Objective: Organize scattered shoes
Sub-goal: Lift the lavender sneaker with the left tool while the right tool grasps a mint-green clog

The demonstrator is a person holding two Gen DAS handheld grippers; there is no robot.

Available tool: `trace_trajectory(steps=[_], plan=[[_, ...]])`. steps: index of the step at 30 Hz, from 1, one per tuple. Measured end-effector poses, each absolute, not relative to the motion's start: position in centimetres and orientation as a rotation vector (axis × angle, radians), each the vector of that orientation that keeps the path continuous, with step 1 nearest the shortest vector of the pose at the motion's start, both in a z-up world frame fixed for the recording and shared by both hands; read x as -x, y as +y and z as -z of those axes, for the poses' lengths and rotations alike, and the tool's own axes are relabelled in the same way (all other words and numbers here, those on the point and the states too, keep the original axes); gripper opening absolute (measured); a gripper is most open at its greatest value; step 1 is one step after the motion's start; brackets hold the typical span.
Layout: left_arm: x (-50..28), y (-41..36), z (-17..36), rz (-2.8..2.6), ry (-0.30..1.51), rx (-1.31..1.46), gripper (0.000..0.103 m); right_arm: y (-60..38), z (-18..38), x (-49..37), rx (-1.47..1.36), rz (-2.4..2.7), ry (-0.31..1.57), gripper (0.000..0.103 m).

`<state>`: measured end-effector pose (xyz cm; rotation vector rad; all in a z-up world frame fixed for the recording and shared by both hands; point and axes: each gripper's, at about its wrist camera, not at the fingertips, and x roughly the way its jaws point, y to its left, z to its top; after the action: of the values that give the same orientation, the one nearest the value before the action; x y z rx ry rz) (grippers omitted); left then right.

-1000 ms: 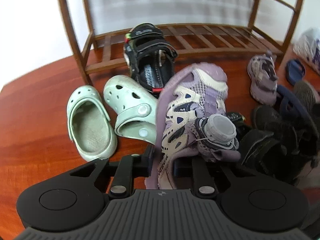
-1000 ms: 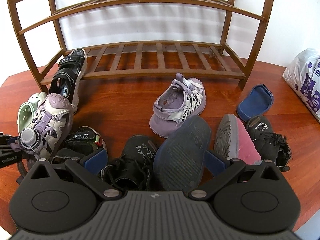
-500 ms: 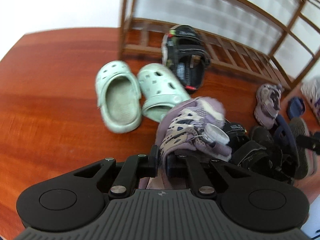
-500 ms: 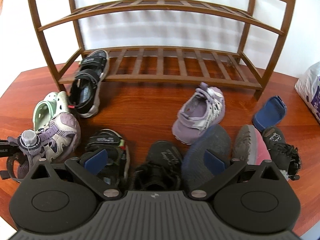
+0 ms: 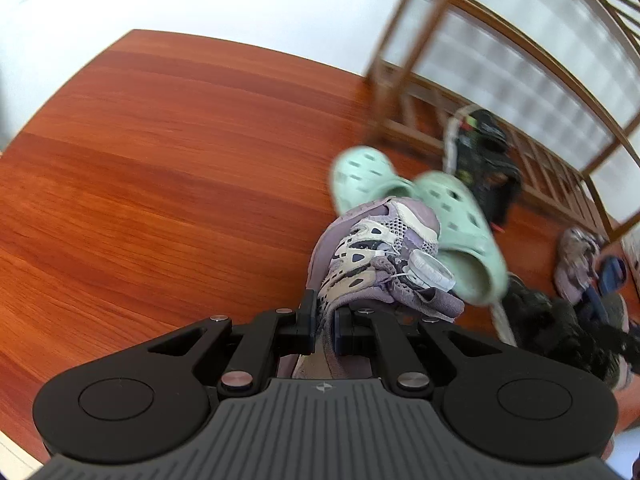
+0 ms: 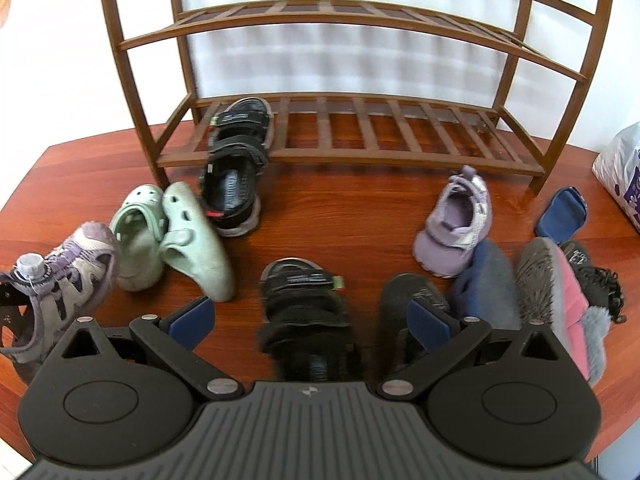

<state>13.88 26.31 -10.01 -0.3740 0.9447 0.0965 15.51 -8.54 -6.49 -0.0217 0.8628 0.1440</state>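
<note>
Lifted leftward, mesh purple sneaker stays pinched by left gripper; right gripper apparently agape.

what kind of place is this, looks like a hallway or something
Probably a home entryway or shoe corner: a slatted wooden shoe rack against a white wall, with children's shoes such as mint clogs scattered on a reddish wood surface.

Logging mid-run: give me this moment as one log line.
left gripper: shut on purple sneaker | right gripper: open above black sandal | shoe rack: one sandal
</note>
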Motion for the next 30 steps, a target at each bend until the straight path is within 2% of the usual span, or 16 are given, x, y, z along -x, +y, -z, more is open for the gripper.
trace_trajectory(steps=[18,30], plan=[[-16.3,39.8,12.5,-0.256,0.928,0.424,0.009,0.9,6.5,-17.5,0.047,-0.124,0.86,0.103],[-17.5,42.8,13.9,-0.284,0.956,0.383,0.011,3.5,8.3,-21.3,0.1,-0.136,0.872,0.103]])
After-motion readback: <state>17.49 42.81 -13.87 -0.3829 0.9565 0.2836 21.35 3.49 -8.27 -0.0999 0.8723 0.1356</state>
